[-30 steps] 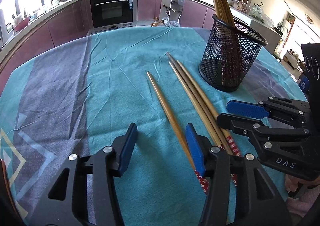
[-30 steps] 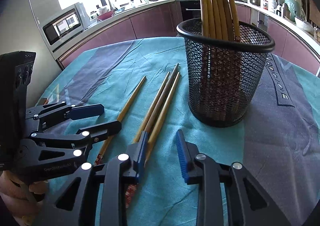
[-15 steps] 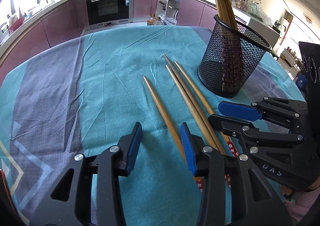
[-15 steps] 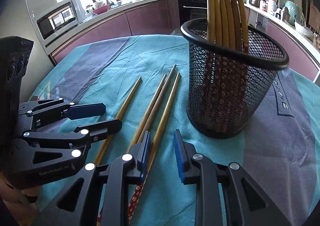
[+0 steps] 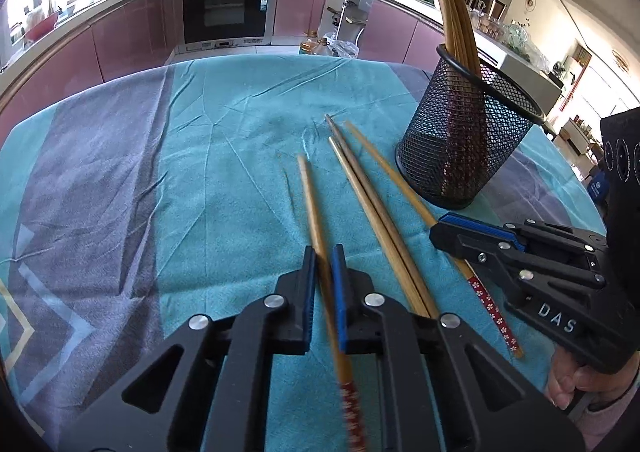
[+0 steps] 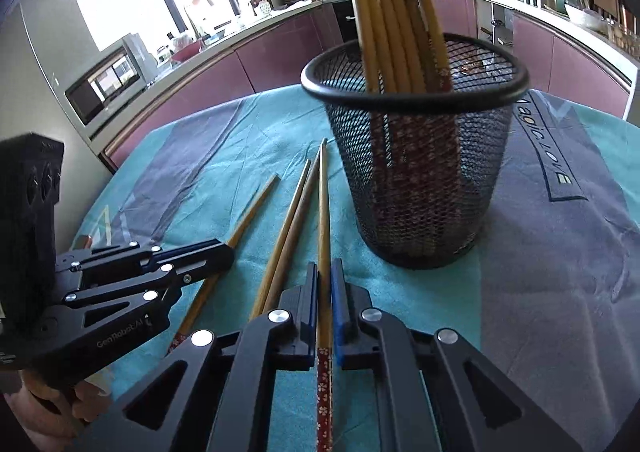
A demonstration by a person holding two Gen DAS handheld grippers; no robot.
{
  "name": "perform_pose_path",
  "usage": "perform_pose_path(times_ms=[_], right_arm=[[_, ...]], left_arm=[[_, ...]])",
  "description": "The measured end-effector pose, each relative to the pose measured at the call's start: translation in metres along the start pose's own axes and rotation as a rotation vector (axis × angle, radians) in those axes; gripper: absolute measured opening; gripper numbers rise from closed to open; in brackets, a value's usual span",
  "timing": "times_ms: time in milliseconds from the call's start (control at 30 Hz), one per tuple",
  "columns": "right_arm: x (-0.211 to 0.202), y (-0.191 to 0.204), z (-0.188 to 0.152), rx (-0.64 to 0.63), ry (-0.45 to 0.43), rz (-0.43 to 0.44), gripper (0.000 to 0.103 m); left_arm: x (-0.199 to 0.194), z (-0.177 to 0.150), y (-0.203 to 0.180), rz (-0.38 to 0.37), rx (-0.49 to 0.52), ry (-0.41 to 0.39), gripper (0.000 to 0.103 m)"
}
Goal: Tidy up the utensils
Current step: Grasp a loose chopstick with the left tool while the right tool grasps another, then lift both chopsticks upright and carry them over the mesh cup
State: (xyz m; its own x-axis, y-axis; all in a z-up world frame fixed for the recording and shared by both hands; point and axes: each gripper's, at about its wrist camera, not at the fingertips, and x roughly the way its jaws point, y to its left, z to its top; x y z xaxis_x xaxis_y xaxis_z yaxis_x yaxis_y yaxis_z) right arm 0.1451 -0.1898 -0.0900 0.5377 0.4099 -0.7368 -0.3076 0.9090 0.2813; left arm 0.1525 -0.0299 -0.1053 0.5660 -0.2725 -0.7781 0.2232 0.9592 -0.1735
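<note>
Chopsticks (image 5: 362, 191) lie loose on the teal and grey cloth-covered surface (image 5: 208, 155), just left of the black mesh holder (image 5: 460, 147) holding more. Left gripper (image 5: 323, 252) jaws clamp the leftmost chopstick (image 5: 310, 203); right gripper (image 6: 324, 272) jaws clamp the rightmost chopstick (image 6: 322, 211). Far behind: kitchen counters, built-in oven (image 5: 228, 7), microwave (image 6: 108, 85).

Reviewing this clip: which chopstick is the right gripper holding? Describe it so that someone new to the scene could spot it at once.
Start at the black mesh holder on the teal tablecloth. Four loose chopsticks lie to its left in the right wrist view. The right gripper is shut on the chopstick nearest the holder; unlike the touching pair beside it, it lies apart from them and runs between the blue fingers.
</note>
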Motion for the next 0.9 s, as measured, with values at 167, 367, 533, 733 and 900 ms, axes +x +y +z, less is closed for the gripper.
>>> perform_pose_path(times_ms=[167,367,533,733,900], right_arm=[[-0.012,0.006,-0.001,-0.038,-0.019,0.045,0.006],[-0.010,0.014,-0.004,-0.100,0.021,0.062,0.006],[-0.003,0.017,-0.007,-0.132,0.057,0.049,0.006],[0.005,0.018,-0.005,-0.160,0.084,0.030,0.007],[0.011,0.018,0.002,-0.174,0.091,0.018,0.010]], left_arm=[[-0.009,-0.005,-0.005,-0.034,0.021,-0.009,0.008],[-0.008,-0.009,-0.010,-0.056,0.048,0.009,0.008],[-0.002,-0.008,-0.010,-0.064,0.062,0.030,0.008],[0.004,-0.006,-0.011,-0.071,0.079,0.050,0.011],[0.007,-0.002,-0.011,-0.090,0.085,0.059,0.015]])
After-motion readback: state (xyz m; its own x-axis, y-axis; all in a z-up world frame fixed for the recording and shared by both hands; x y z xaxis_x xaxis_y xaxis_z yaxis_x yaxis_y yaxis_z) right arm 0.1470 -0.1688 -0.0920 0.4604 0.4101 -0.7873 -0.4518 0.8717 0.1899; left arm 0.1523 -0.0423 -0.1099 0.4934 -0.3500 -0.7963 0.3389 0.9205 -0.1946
